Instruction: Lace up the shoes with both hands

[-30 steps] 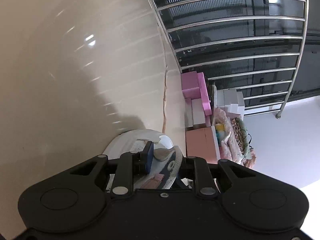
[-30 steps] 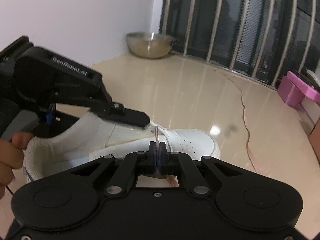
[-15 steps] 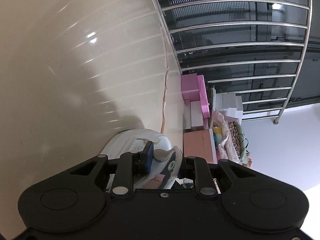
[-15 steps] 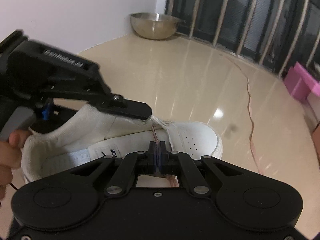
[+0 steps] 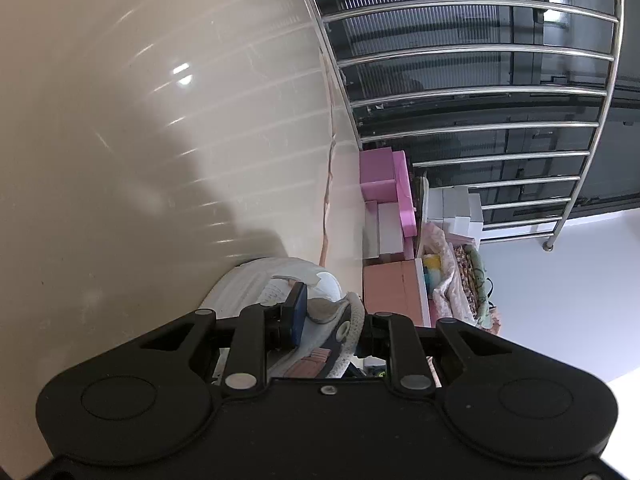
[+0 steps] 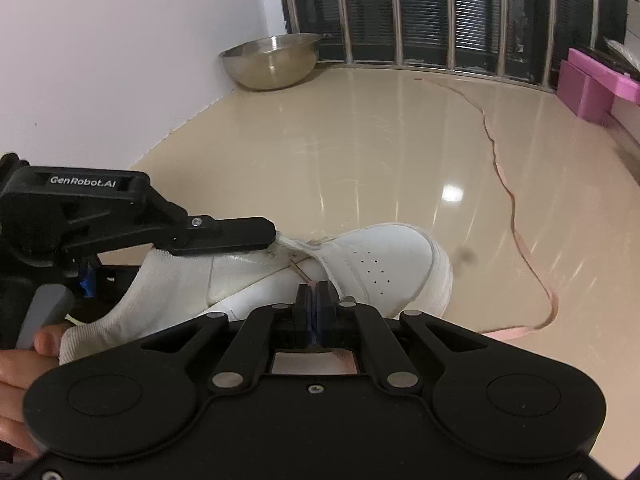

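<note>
The white shoe (image 6: 360,264) lies on the floor (image 6: 360,140). The left gripper (image 6: 276,238) pinches its eyelet flap. The right gripper (image 6: 316,312) is squeezed tight on the pink lace (image 6: 516,240), which trails toward 2 o'clock. Threading step, I think: next, poke the tip through a hole.

The left tool (image 5: 326,316) grips the white shoe's eyelet flap (image 5: 340,320) above the beige floor (image 5: 140,140).

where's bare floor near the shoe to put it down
Bare floor runs between the steel bowl and the pink lace, ahead of the white shoe. Crowded along the pink boxes and the bags beside them.
</note>
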Tool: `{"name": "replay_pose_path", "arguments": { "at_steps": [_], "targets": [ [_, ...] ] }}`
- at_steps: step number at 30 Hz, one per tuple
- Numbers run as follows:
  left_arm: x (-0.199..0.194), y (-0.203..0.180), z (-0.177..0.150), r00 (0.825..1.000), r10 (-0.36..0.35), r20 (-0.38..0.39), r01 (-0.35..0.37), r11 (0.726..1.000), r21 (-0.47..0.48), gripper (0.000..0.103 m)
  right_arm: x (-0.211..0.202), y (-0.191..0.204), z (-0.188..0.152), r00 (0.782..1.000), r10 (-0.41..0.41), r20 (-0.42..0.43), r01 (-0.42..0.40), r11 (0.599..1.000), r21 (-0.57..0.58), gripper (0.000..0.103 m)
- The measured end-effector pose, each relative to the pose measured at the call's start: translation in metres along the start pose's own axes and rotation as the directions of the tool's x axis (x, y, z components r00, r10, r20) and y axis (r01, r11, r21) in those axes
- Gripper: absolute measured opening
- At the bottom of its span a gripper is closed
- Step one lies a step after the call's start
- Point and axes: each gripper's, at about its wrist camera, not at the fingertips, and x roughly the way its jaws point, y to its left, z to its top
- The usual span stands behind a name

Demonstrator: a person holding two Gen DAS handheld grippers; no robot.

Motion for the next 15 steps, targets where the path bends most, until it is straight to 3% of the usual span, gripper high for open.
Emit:
{"name": "replay_pose_path", "arguments": {
  "at_steps": [5,12,15],
  "targets": [
    [0.0,0.001,-0.001,1.0,-0.008,0.004,0.008,1.0,-0.001,0.02,-0.003,-0.012,-0.01,0.998,0.034,0.061,-0.04,0.994,0.101,0.0],
    [-0.001,0.0,-0.002,1.0,-0.005,0.014,0.005,1.0,0.019,0.021,-0.009,0.006,-0.018,0.99,-0.033,0.134,0.035,0.999,-0.012,0.0],
    [-0.001,0.0,-0.003,1.0,-0.007,0.016,0.007,1.0,0.015,0.021,-0.013,0.004,-0.023,0.984,-0.032,0.174,0.026,0.999,0.04,0.0]
  ]
}}
